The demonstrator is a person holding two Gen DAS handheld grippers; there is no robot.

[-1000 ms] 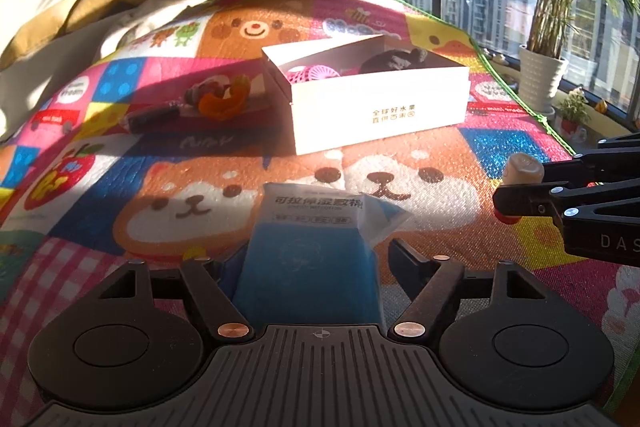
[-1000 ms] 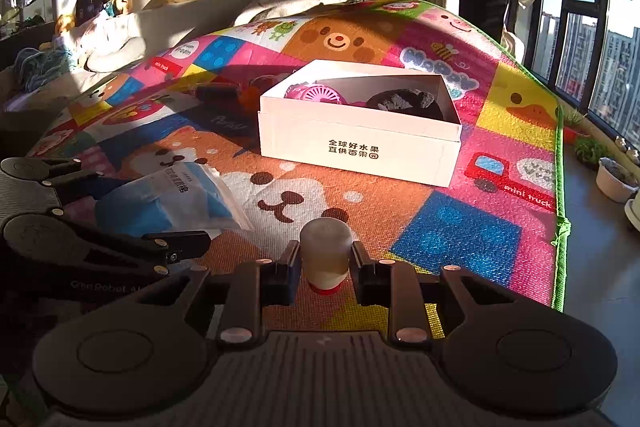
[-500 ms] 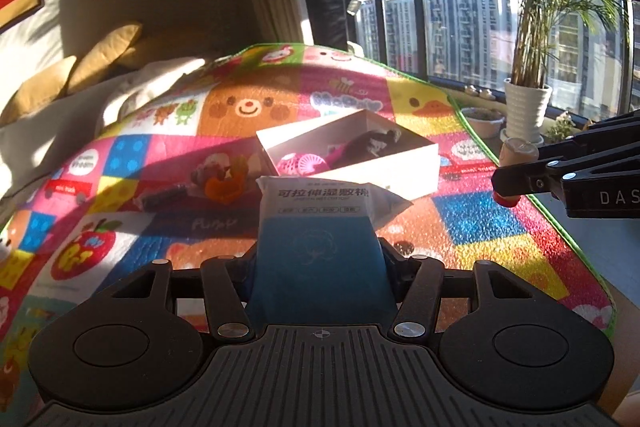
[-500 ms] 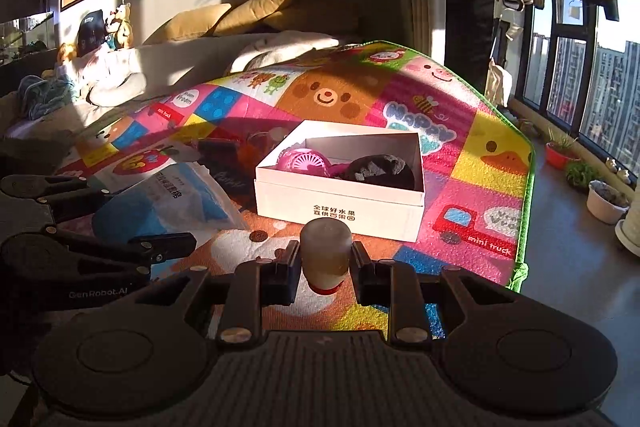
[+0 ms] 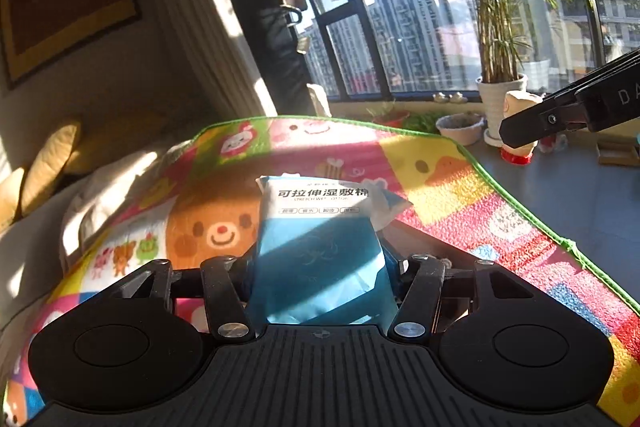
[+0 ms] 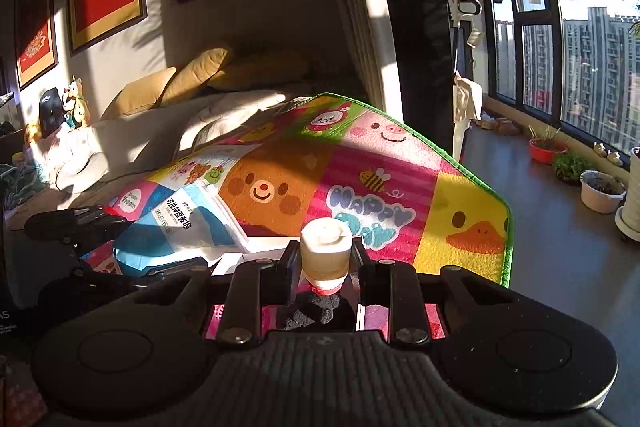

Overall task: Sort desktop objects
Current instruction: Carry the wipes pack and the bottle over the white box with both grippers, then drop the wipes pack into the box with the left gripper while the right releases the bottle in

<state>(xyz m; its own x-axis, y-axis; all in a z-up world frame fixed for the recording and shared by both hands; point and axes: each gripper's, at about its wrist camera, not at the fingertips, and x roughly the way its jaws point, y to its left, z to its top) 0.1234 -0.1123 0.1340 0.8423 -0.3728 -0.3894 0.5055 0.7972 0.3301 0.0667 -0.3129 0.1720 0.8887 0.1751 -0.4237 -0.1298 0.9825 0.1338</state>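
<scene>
Blue-and-white wet cotton pad pack (image 5: 320, 251), pinched between the left gripper (image 5: 320, 267) fingers, could slip from its soft film, while the right gripper (image 6: 326, 263) clamps a small frosted bottle (image 6: 325, 253) that may tip.

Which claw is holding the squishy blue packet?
The left gripper has the blue packet squeezed between its fingers. The right gripper pinches a small cream bottle with a red base instead.
</scene>
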